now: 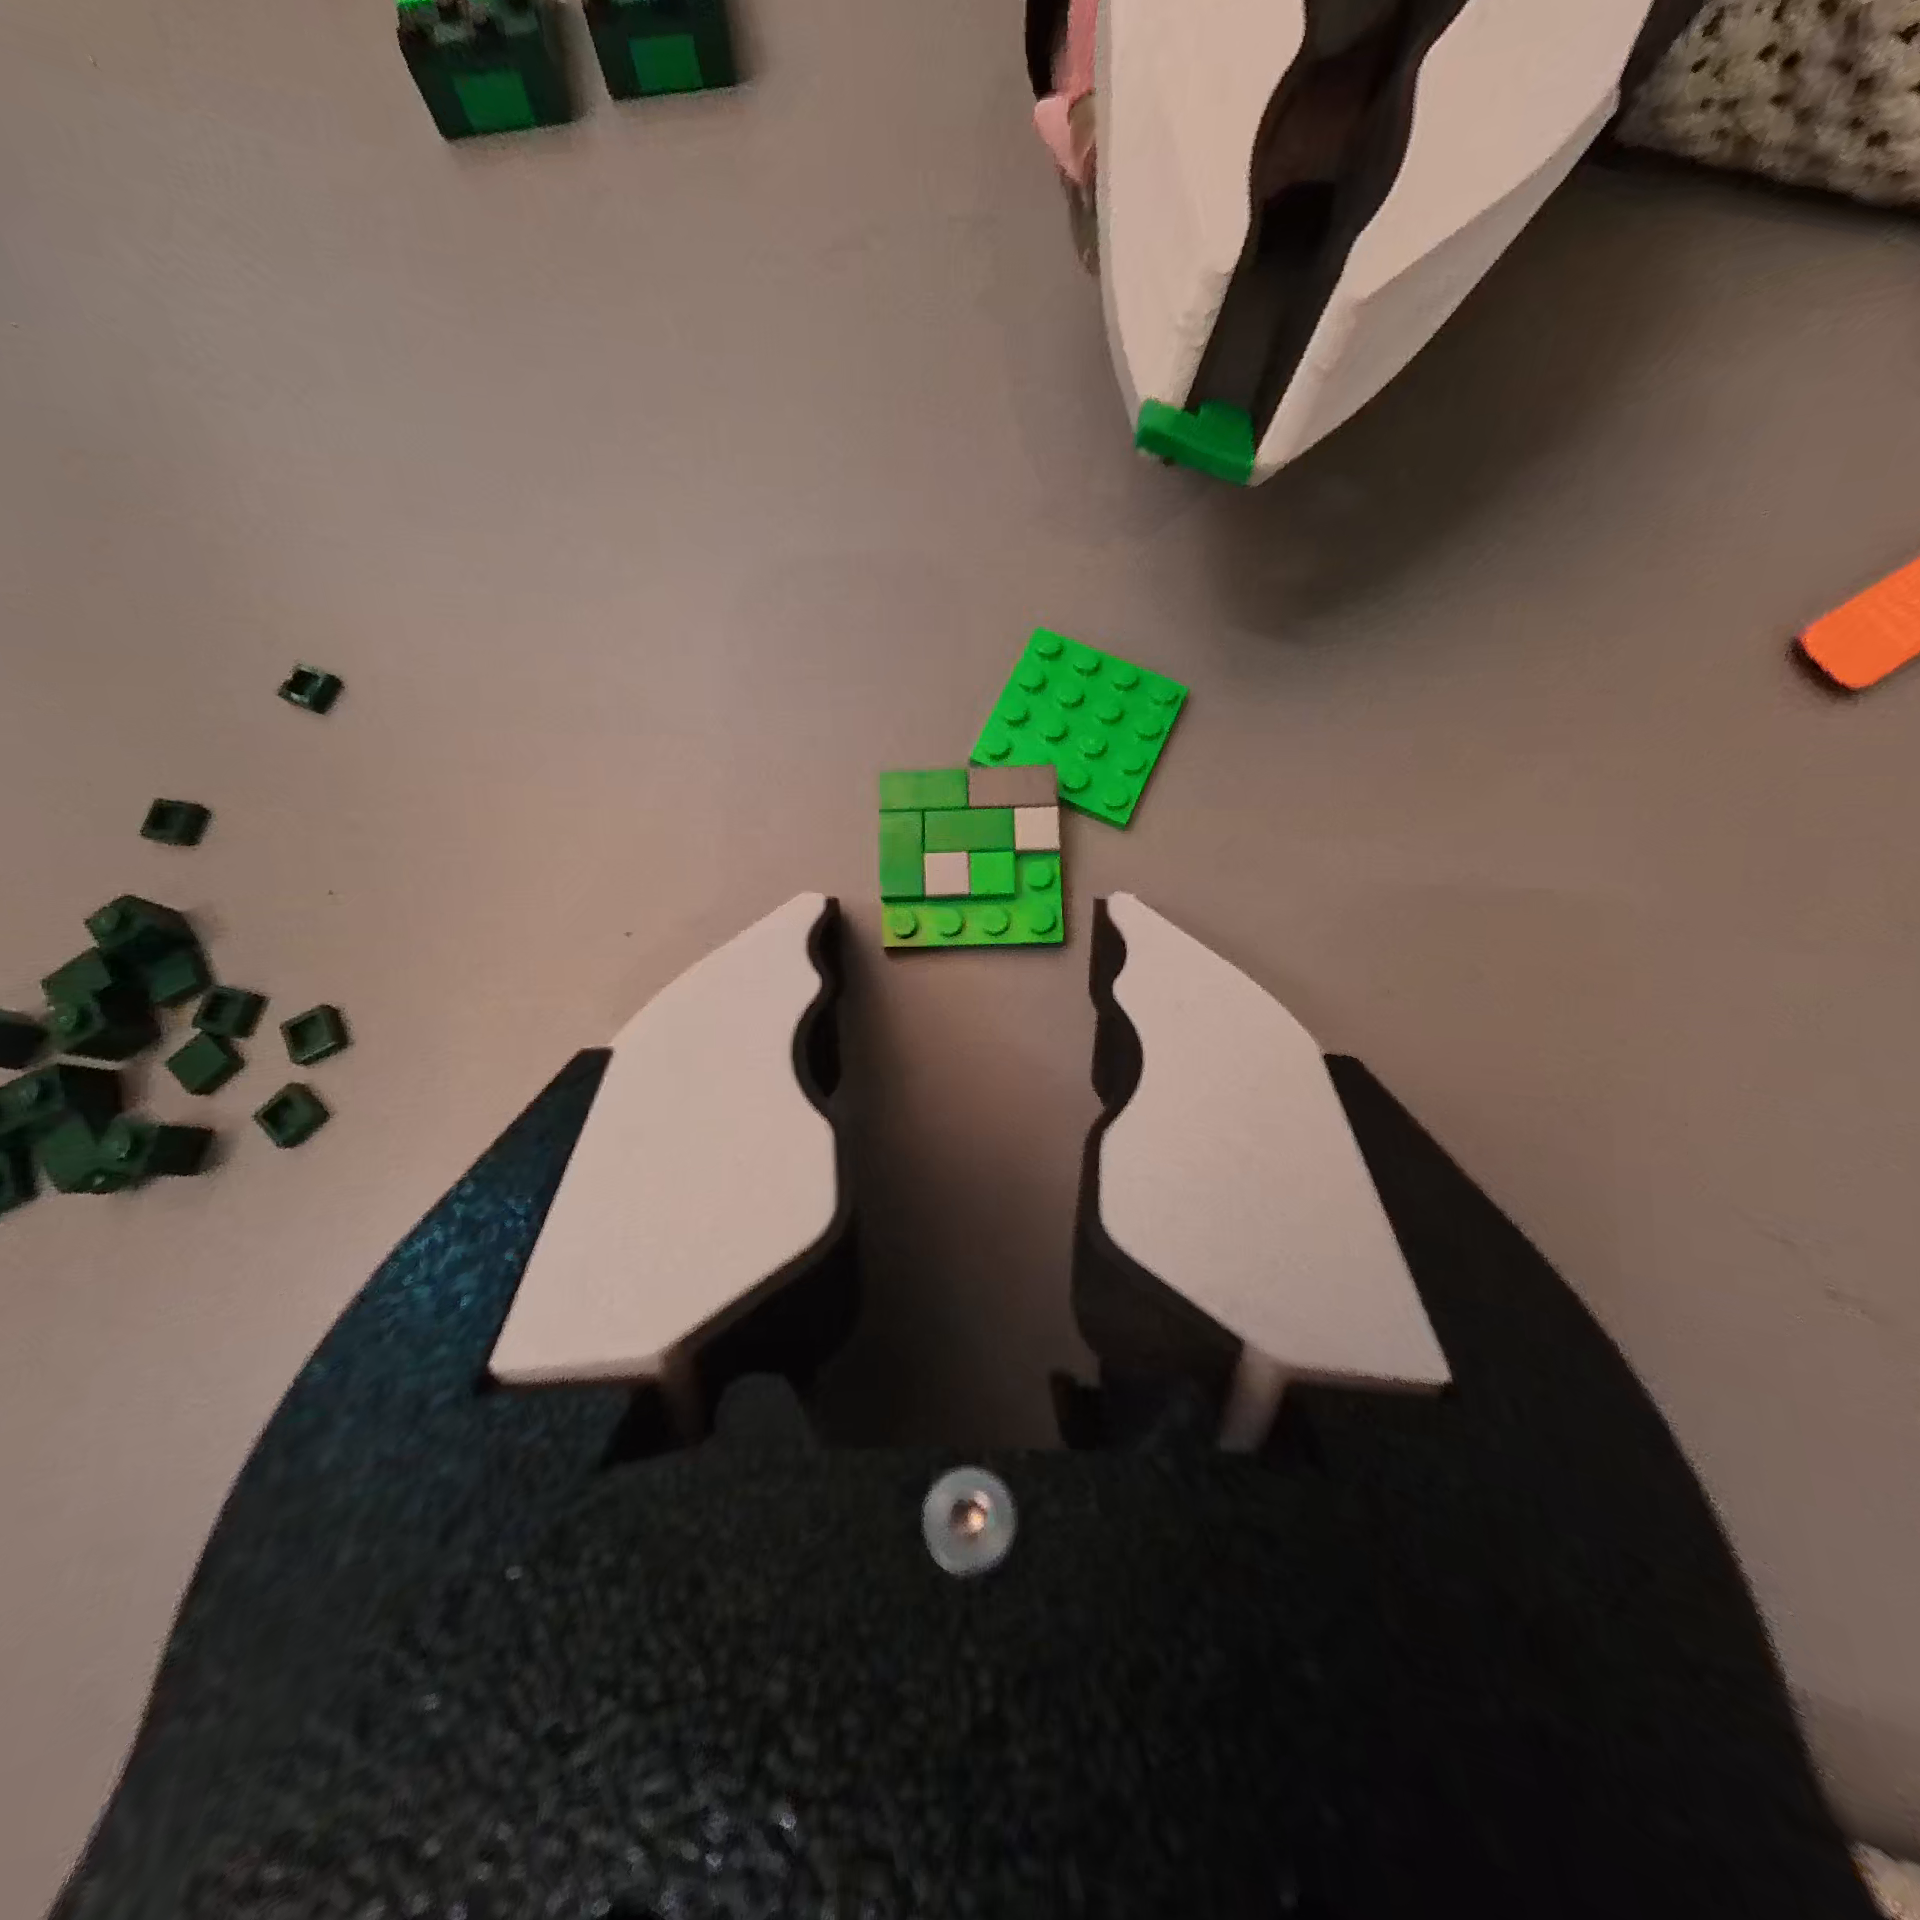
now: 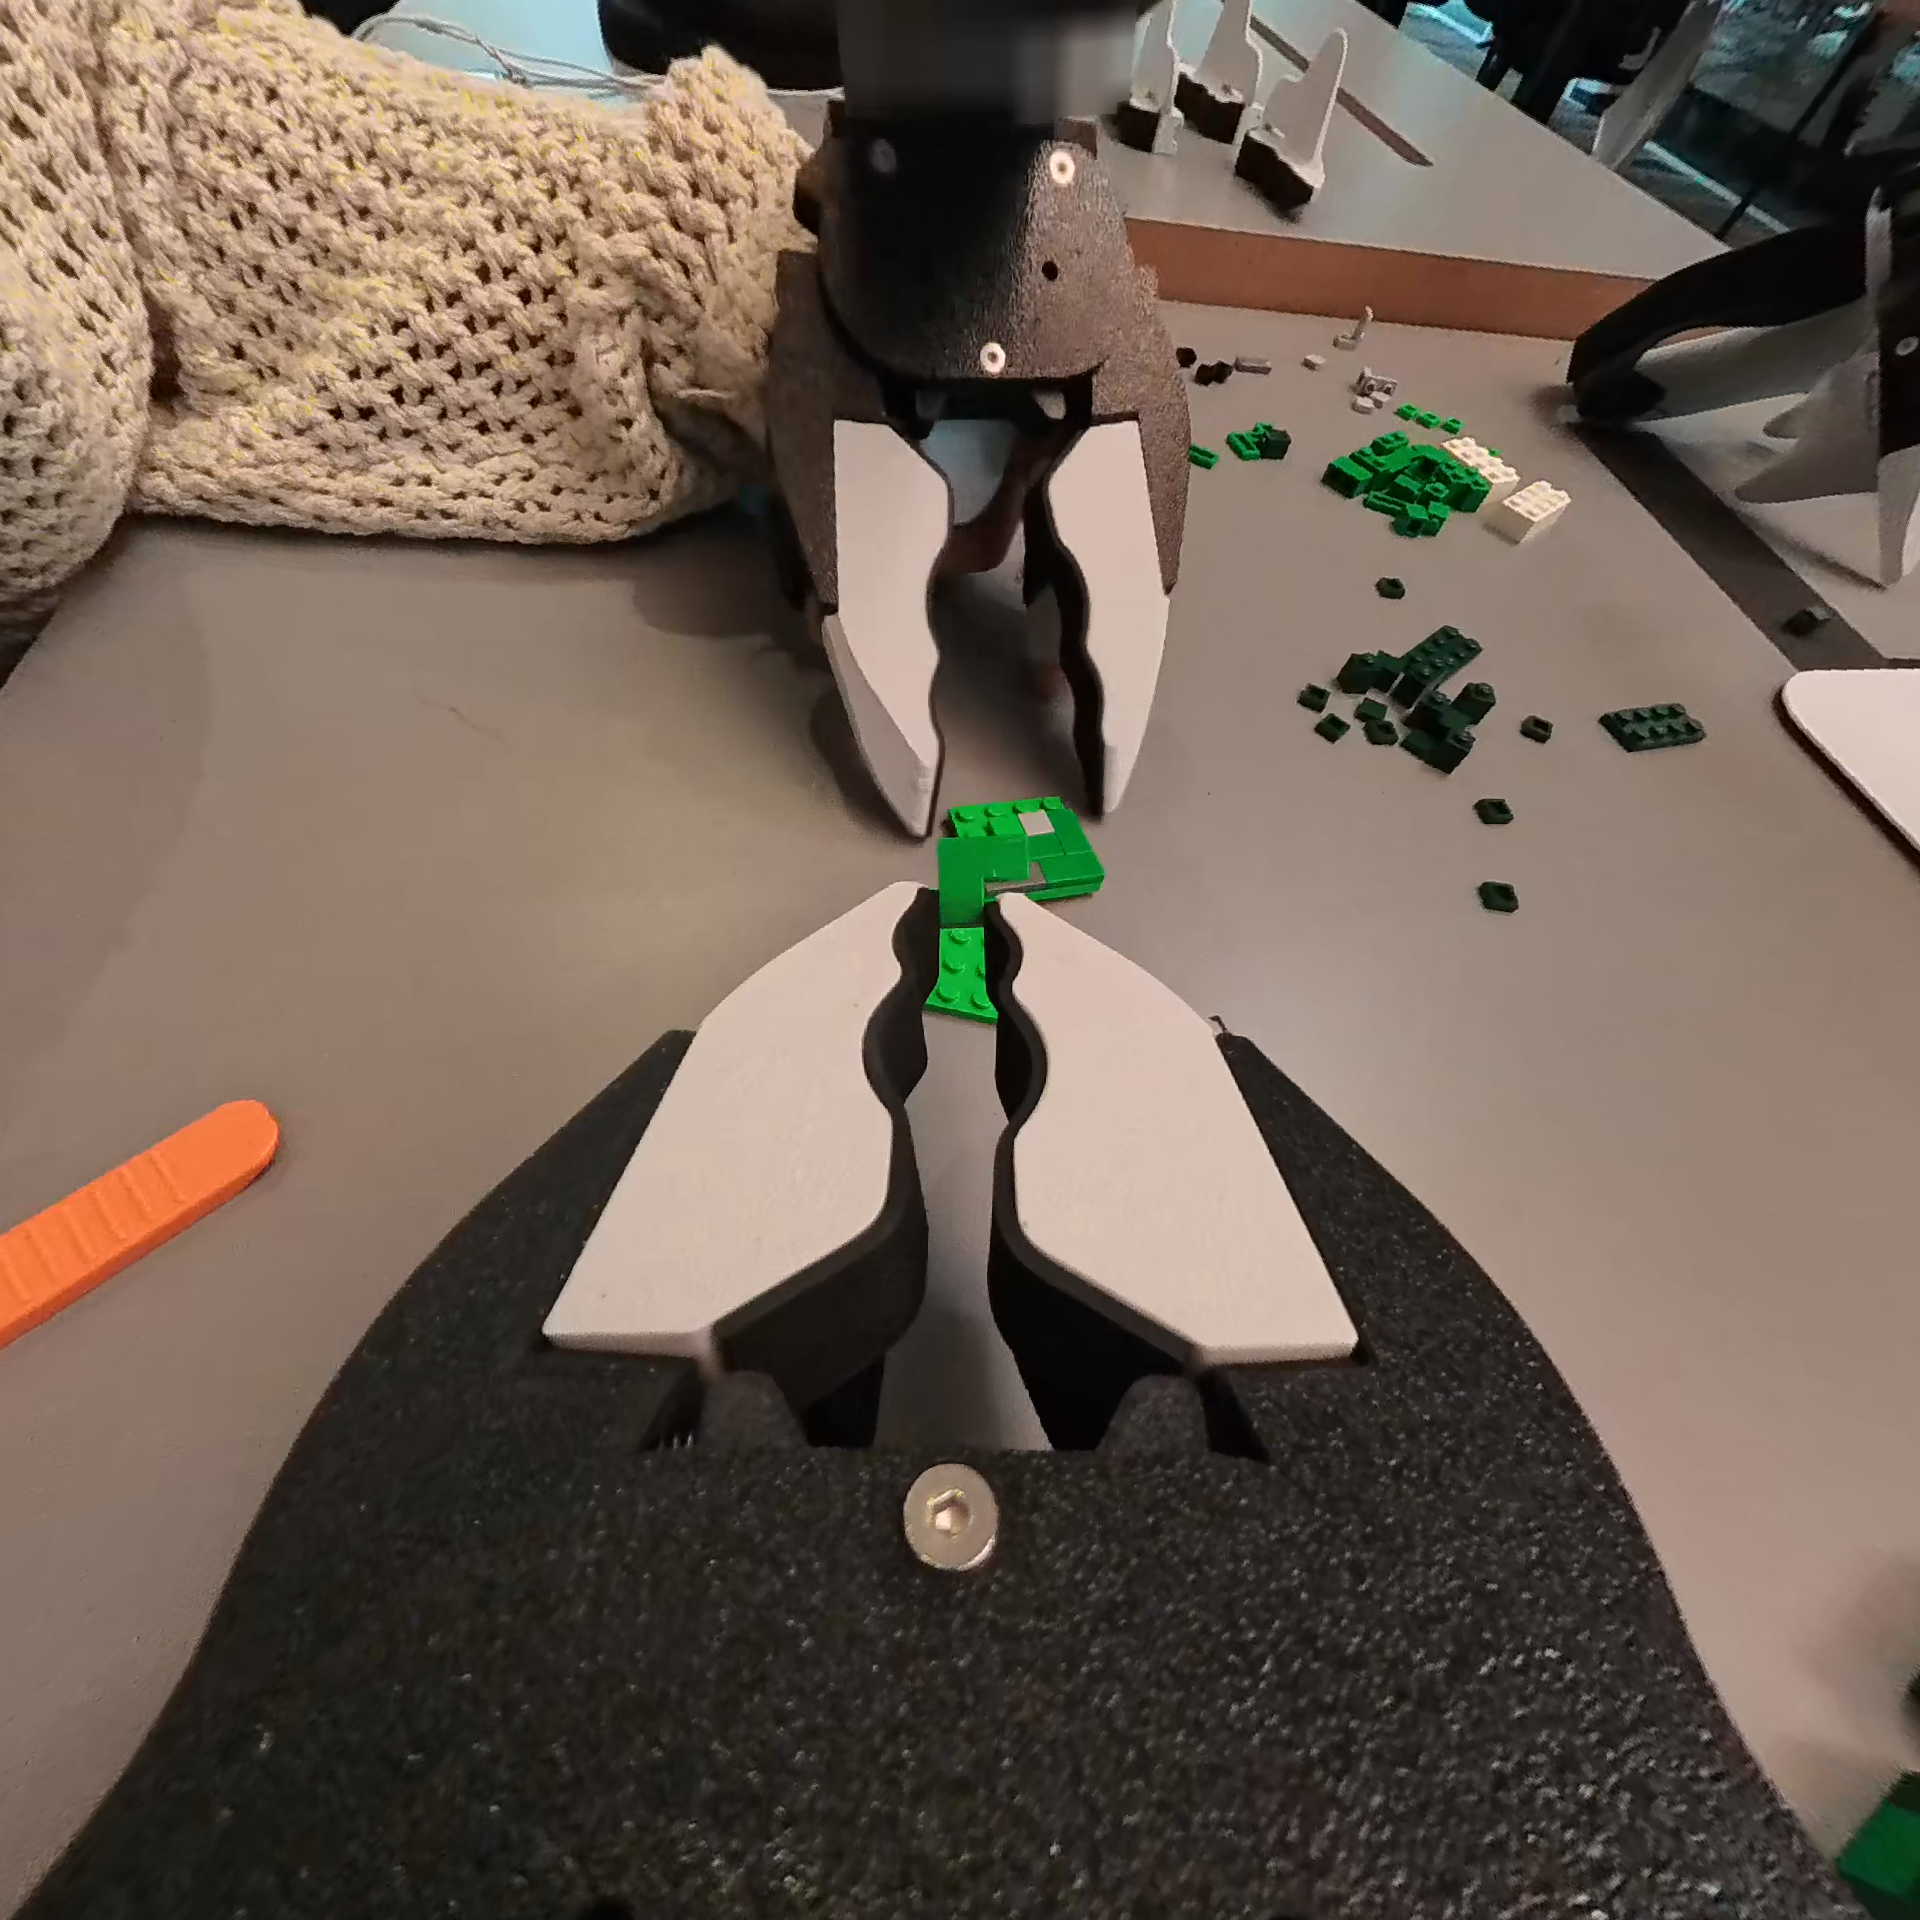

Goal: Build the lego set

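My right claw (image 1: 1210, 442) is closed on a small green piece (image 1: 1195, 438), pinched at the very tips. It hangs above the worktop (image 1: 623, 468), well apart from the build. The tiled plate (image 1: 971, 857) lies flat, just ahead of my left claw (image 1: 961, 914), whose fingers are spread wide and hold nothing. Its tips sit on either side of the plate's near edge, close to it; I cannot tell if they touch.

A bare studded plate (image 1: 1081, 722) lies just beyond the tiled one, touching its far right corner and turned at an angle.

From the right wrist view the tiled plate (image 2: 1023, 847) lies straight ahead past the right tips, with the left claw (image 2: 1003, 821) facing me from the far side. The uncovered studs run along the edge nearest the left claw, so I judge the piece must travel forward and down onto that row while the left claw steadies the plate. Loose dark green pieces (image 1: 125, 1049) lie off to the left.
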`<state>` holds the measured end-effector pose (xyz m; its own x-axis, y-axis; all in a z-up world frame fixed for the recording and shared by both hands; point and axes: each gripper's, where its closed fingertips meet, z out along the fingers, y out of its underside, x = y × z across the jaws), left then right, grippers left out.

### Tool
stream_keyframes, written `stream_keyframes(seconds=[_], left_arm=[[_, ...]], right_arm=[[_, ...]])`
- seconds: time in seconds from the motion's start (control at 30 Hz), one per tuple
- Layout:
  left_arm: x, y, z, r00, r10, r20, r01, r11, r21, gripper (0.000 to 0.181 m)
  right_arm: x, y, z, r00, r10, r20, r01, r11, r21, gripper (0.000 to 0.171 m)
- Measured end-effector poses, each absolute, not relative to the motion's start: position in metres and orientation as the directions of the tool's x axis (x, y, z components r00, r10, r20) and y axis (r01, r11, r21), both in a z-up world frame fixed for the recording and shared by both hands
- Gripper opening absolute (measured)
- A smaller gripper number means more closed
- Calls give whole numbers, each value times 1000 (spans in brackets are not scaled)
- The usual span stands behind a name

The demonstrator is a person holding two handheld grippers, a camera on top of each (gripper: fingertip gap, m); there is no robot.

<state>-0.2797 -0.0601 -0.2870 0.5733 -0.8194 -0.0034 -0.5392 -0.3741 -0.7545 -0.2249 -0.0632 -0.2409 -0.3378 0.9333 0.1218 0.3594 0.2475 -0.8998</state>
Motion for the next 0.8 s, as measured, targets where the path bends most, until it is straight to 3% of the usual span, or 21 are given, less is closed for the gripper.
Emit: stream_keyframes(seconds=[0.13, 0.47, 0.67, 0.8], left_arm=[[-280, -60, -287, 574, -818, -23, -545, -362, -756, 33], [-280, -60, -285, 576, -814, -73, -561, -329, -760, 33], [-261, -55, -271, 602, -788, -128, -522, -267, -810, 32], [-238, -65, -281, 548, -831, -92, -562, -284, -777, 32]], right_arm=[[-225, -63, -242, -339, 935, 109, 364, 237, -901, 8], [-224, -59, -237, -331, 942, 52, 342, 171, -924, 8], [-224, -62, -242, -343, 935, 86, 363, 217, -906, 7], [-223, -68, -249, -371, 923, 104, 399, 260, -879, 7]])
